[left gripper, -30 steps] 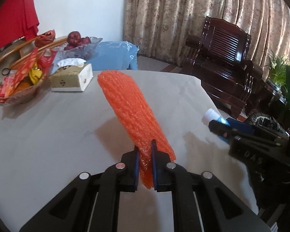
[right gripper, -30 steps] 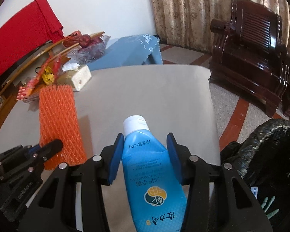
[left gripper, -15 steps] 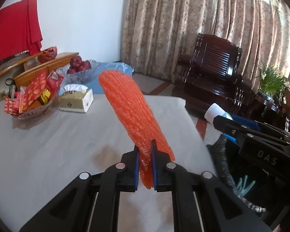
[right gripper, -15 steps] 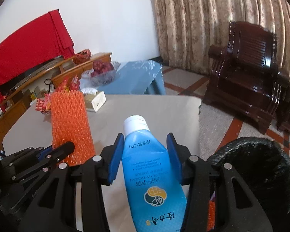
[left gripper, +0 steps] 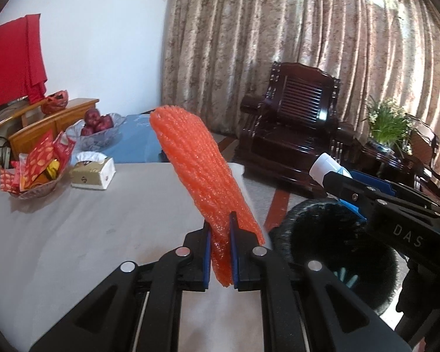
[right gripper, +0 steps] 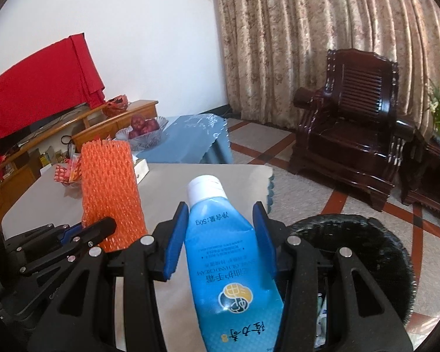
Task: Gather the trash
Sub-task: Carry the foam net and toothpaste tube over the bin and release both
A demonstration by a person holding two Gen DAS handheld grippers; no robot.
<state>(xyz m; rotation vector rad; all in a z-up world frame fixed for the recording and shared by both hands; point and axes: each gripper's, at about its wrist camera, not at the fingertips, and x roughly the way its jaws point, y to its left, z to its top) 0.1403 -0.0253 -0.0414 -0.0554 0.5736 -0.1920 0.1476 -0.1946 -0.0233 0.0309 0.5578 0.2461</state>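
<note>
My left gripper (left gripper: pixel 220 249) is shut on an orange foam net sleeve (left gripper: pixel 199 173), held up above the grey table (left gripper: pixel 73 234); the sleeve also shows in the right wrist view (right gripper: pixel 110 193). My right gripper (right gripper: pixel 221 234) is shut on a blue hand-cream tube with a white cap (right gripper: pixel 220 243), held over the table's right edge. The tube's cap shows in the left wrist view (left gripper: pixel 322 168). A black-lined trash bin (right gripper: pixel 366 252) stands on the floor right of the table, below and beside both grippers, and also shows in the left wrist view (left gripper: pixel 322 223).
On the table's far left are a tissue box (left gripper: pixel 94 173) and a glass bowl of red snack packets (left gripper: pixel 35 176). Behind stands a blue-covered table with a bowl of apples (left gripper: pixel 98 123). A dark wooden armchair (right gripper: pixel 355 146) stands by the curtains.
Both grippers have risen and tilted upward with their loads. The view has shifted right, so the trash bin now shows beside the table.
</note>
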